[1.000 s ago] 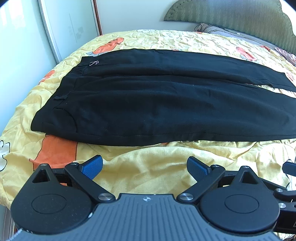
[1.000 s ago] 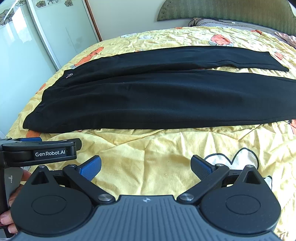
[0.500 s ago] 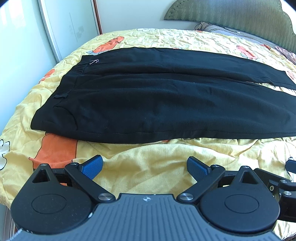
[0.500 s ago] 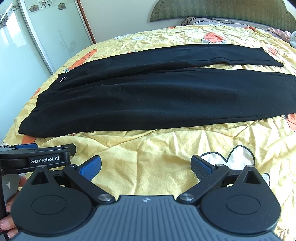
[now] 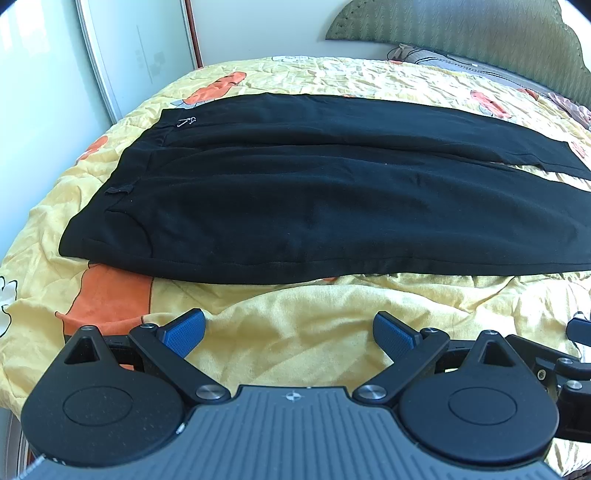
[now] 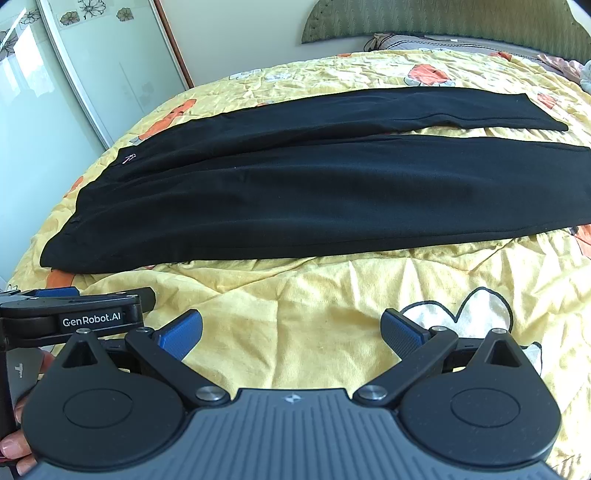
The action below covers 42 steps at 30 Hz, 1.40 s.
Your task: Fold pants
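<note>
Black pants (image 5: 314,199) lie flat across the yellow bedspread (image 5: 303,328), waistband to the left, both legs running right. They also show in the right wrist view (image 6: 314,195), with the two leg ends at the right. My left gripper (image 5: 288,330) is open and empty, hovering over the bedspread just short of the pants' near edge. My right gripper (image 6: 291,332) is open and empty, also short of the near edge. The left gripper's body (image 6: 70,317) shows at the left of the right wrist view.
A green headboard (image 5: 461,33) and pillows (image 5: 443,59) are at the far right end of the bed. Sliding wardrobe doors (image 6: 103,70) stand along the left side. The bedspread has orange and white cartoon prints (image 6: 458,314).
Both grippers have eased forward and slightly lower toward the pants' near edge. The right view has shifted so the leg ends show further in. Both stay open.
</note>
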Each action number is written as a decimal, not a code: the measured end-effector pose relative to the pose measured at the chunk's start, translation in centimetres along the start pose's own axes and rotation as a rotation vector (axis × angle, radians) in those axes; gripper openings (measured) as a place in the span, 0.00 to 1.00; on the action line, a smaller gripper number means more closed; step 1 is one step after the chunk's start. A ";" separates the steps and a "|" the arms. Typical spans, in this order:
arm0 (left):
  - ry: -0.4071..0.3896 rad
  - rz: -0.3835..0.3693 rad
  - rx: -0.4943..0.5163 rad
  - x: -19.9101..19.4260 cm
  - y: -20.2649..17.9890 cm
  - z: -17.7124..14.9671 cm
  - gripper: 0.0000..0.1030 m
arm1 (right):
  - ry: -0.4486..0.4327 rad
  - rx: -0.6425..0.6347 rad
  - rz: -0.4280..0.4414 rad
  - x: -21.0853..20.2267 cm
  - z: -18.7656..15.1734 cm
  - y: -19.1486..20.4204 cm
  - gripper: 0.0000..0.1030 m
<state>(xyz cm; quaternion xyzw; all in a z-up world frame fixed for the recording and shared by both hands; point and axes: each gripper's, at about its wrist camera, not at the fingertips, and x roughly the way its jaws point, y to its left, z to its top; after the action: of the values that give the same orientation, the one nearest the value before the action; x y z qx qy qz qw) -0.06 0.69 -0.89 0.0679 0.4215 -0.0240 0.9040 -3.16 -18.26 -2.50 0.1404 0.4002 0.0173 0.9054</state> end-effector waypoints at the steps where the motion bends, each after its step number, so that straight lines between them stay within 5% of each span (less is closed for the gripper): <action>1: 0.000 0.000 -0.001 0.0 0.0 0.0 0.96 | 0.001 0.000 0.001 0.0 0.0 0.0 1.00; 34: -0.003 0.003 -0.006 0.5 0.2 0.2 0.96 | -0.018 0.008 0.045 0.2 0.3 -0.6 1.00; 38: -0.074 -0.017 -0.022 0.0 1.2 1.1 0.96 | -0.117 -0.094 0.121 -0.1 2.1 -0.4 1.00; 42: -0.120 -0.007 -0.056 0.2 2.8 2.9 0.96 | -0.363 -0.366 0.271 -0.6 5.3 1.6 1.00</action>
<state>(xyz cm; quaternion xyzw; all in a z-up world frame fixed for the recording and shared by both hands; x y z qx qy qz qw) 2.56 3.08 1.06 0.0397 0.3671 -0.0196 0.9291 0.37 -18.03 1.77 0.0276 0.1994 0.1847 0.9620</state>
